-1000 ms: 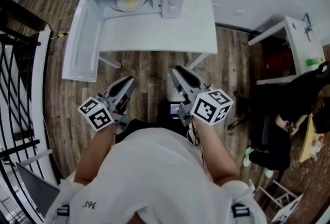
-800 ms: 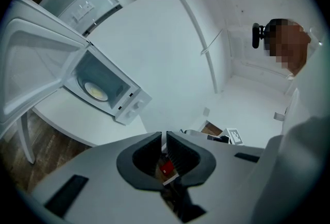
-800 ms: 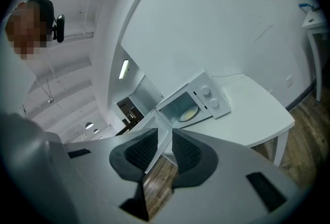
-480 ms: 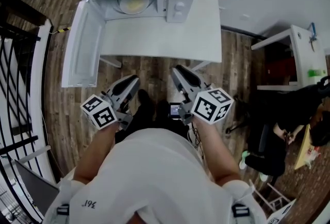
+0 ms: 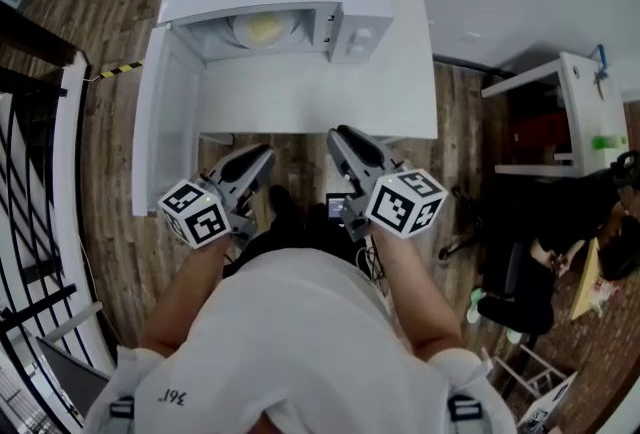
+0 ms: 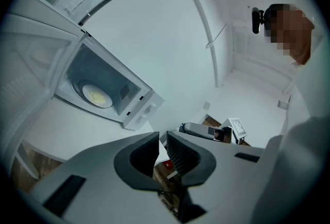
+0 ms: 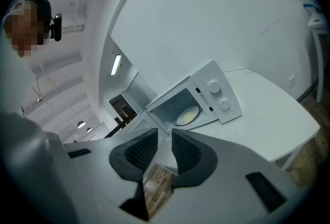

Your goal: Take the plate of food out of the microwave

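left tool (image 5: 264, 155) and right tool (image 5: 338, 135) hold nothing, jaws slightly apart, and ahead of them the plate of food (image 5: 263, 26) sits inside the open microwave (image 5: 355, 28).

- White shirt (image 5: 300, 342) fills the lower centre, with small dark print at its lower left.
- The left gripper (image 5: 258, 158) and right gripper (image 5: 342, 138) have grey shells, black ribbed pads (image 6: 178, 155) and black-and-white marker cubes (image 5: 405, 203).
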`<state>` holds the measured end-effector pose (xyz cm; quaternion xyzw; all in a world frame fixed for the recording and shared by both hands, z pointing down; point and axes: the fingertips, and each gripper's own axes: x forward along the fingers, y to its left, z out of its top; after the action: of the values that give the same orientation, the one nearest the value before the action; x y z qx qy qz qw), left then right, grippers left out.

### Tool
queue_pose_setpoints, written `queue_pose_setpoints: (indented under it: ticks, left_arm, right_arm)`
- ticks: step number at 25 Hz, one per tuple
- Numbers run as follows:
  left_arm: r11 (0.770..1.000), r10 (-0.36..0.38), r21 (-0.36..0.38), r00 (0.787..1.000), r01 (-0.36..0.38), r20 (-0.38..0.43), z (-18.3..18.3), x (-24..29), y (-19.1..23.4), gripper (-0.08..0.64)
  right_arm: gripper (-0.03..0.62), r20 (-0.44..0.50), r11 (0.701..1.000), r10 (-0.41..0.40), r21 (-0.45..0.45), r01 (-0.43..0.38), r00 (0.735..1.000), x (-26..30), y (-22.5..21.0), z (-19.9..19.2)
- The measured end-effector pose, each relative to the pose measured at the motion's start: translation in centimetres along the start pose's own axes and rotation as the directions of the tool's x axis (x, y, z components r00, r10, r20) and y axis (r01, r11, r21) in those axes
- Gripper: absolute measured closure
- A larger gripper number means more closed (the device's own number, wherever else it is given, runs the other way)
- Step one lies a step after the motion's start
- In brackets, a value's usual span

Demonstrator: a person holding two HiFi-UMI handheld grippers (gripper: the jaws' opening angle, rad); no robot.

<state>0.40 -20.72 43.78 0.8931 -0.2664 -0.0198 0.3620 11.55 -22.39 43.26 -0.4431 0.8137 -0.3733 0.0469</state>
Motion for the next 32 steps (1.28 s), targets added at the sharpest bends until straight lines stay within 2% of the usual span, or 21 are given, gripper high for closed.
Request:
queue_pose_setpoints:
  ticks: [9, 19, 23, 26, 32]
  left_arm:
    - [1.0, 0.01, -0.003, 1.0, -0.01, -0.014, 2.0, 1.0, 3.8, 0.531]
    - [0.991, 0.131, -0.036, 0.99, -0.129, 0.054, 3.5, 2.6, 7.5, 0.531]
    - [0.984, 0.175, -0.043, 0.983, -0.173, 0.056, 3.7, 3.4, 9.3, 0.531]
    - [0.976, 0.217, -0.021, 0.974, -0.216, 0.062, 4.1, 4.4, 11.6, 0.531]
    - [0.951, 0.31, -0.021, 0.948, -0.31, 0.07, 5.2, 6.7, 17.2, 0.531]
  right_arm:
    - [0.522, 0.001, 0.999, -0.039, -0.01, 0.039, 0.999, 3.8, -0.7, 1.1]
    - [0.522, -0.094, 1.0, -0.009, -0.021, 0.007, 0.996, 7.5, -3.0, 1.8]
    - [0.522, -0.117, 0.995, -0.041, -0.093, 0.03, 0.992, 9.5, -4.0, 1.5]
    - [0.522, -0.135, 0.984, -0.069, -0.171, 0.046, 0.988, 12.6, -5.0, 1.0]
    - [0.522, -0.157, 0.937, -0.125, -0.344, 0.064, 0.98, 19.4, -6.6, 1.0]
